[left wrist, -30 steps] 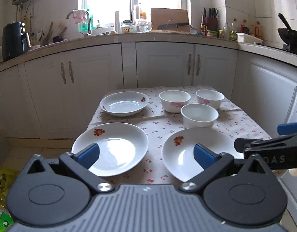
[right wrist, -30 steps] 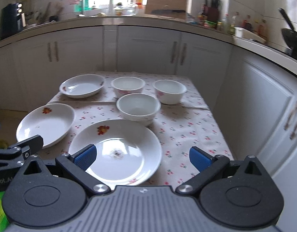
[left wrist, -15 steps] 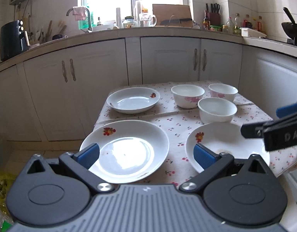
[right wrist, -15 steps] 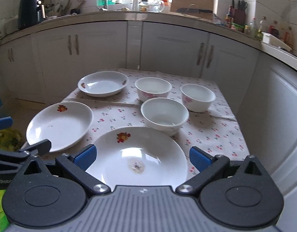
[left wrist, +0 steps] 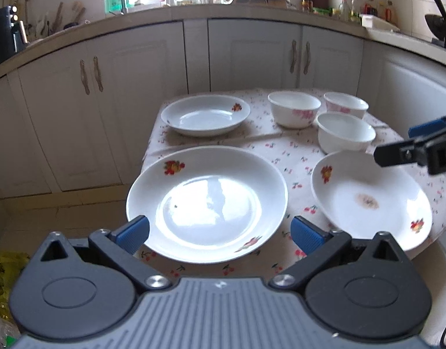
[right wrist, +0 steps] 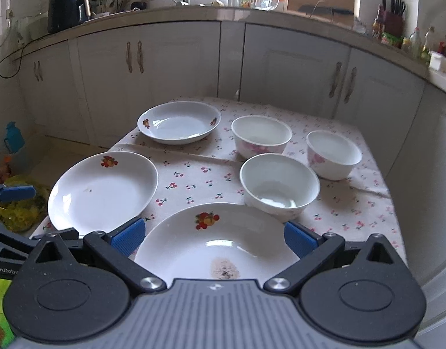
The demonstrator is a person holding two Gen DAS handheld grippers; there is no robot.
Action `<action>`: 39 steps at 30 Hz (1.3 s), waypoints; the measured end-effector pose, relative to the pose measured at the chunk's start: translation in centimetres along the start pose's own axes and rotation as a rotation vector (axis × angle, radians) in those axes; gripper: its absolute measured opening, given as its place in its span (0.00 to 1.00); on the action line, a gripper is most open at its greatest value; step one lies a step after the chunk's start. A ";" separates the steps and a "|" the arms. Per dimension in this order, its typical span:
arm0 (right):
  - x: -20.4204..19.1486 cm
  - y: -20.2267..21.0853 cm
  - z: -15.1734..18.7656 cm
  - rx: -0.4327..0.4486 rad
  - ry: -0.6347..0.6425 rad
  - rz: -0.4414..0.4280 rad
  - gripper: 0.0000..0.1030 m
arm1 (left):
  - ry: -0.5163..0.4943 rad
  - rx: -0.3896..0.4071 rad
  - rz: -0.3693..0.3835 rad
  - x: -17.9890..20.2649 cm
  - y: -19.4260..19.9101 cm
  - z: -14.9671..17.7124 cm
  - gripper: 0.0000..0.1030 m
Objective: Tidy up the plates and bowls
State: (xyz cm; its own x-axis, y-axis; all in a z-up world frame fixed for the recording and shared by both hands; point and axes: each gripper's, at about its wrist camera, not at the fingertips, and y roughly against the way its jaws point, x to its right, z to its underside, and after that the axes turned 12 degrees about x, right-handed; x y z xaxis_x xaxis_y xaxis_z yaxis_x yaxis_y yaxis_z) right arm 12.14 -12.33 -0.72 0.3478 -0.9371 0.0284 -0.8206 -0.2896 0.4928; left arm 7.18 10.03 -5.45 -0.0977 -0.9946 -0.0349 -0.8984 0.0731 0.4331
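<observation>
As both tongs [left wrist: 220, 231] neared, plates [left wrist: 207, 203] enlarged.

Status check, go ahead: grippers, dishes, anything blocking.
Left gripper open, right gripper open, both empty. Three plates, three bowls unstacked on the table. Nothing blocking.

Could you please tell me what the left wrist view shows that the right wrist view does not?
Only the left wrist view shows the black wok on the right counter and the open right gripper from the side. Only the right wrist view shows the blue bottle on the floor. Both share three plates, three bowls, and the stained plate.
</observation>
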 end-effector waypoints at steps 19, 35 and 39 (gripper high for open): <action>-3.0 -6.6 -1.9 -0.113 0.014 -0.153 1.00 | -0.056 -0.052 0.079 -3.7 -1.8 1.9 0.99; -5.7 -12.7 -3.9 -0.214 0.051 -0.308 1.00 | -0.031 -0.120 0.260 -6.5 -3.5 2.5 0.99; -5.9 -14.6 -3.7 -0.261 0.023 -0.353 1.00 | -0.060 -0.134 0.320 -6.8 -4.6 2.3 0.99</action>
State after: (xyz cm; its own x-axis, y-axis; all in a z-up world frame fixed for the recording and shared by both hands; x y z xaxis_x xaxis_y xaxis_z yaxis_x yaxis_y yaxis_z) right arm 23.76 -1.80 -4.85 0.5986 -0.7841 -0.1638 -0.5081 -0.5298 0.6791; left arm 10.99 16.66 -9.23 -0.3933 -0.9167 0.0707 -0.7546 0.3658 0.5448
